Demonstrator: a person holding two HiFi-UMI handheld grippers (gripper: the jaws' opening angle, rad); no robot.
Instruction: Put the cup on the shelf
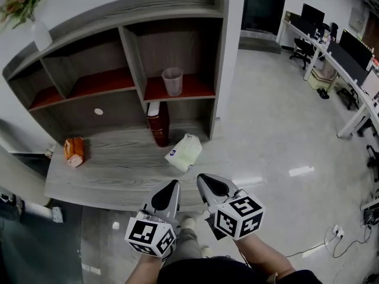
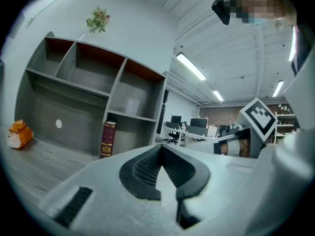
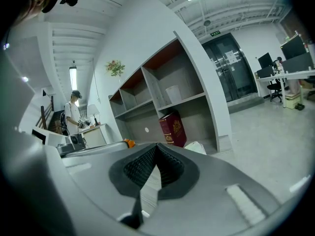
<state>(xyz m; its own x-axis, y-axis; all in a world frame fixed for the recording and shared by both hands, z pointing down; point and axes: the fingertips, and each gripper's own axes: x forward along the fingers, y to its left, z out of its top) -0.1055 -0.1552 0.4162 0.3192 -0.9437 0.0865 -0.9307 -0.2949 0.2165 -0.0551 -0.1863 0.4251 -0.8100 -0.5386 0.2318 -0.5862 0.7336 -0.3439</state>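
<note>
A clear plastic cup (image 1: 172,80) stands upright on the red shelf board in the right compartment of the grey shelf unit (image 1: 220,52). It also shows in the left gripper view as the cup (image 2: 132,106) and in the right gripper view as the cup (image 3: 173,93). Both grippers hang side by side in front of the counter's near edge, well short of the cup. My left gripper (image 1: 173,184) is shut with nothing in it, its tips meeting (image 2: 160,147). Beside it, my right gripper (image 1: 202,177) also looks shut and holds nothing (image 3: 156,146).
A dark red book (image 1: 157,123) stands under the cup's shelf. A pale green bag (image 1: 183,152) and an orange packet (image 1: 74,151) lie on the counter (image 1: 118,176). A vase of flowers (image 1: 40,34) tops the unit. Desks and chairs (image 1: 331,46) stand far right; a person (image 3: 75,114) stands far left.
</note>
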